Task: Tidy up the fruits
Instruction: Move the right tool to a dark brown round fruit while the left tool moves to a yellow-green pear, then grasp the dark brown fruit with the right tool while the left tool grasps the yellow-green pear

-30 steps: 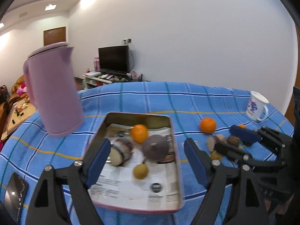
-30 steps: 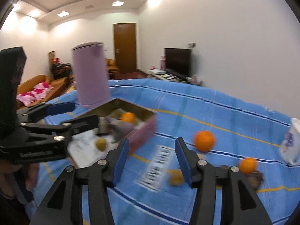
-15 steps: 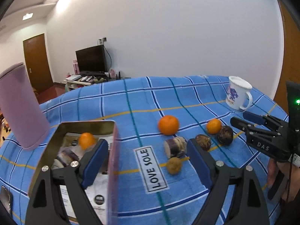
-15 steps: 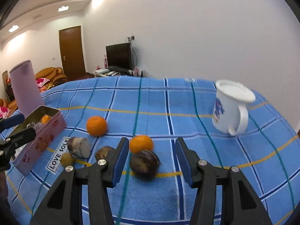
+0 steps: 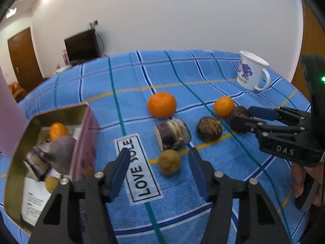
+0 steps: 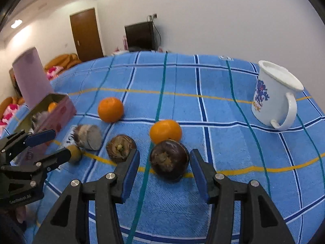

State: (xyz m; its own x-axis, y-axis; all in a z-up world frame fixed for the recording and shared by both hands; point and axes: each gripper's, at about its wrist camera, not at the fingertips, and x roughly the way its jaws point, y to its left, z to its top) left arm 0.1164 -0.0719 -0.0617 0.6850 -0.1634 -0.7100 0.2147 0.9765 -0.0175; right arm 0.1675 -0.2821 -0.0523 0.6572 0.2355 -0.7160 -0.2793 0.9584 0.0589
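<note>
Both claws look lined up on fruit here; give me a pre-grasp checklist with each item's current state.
1. Left claw open wide enough for the small tan fruit: ok.
2. Tan fruit sits between its fingers: ok, roughly centred.
3. Right claw open around the dark round fruit: ok.
4. Right claw free of neighbours: not ok, the orange touches the dark fruit from behind.
5. Pink tin has room for more fruit: ok, though it is already partly filled.
6. Claws low enough to close on the fruit: cannot tell.
</note>
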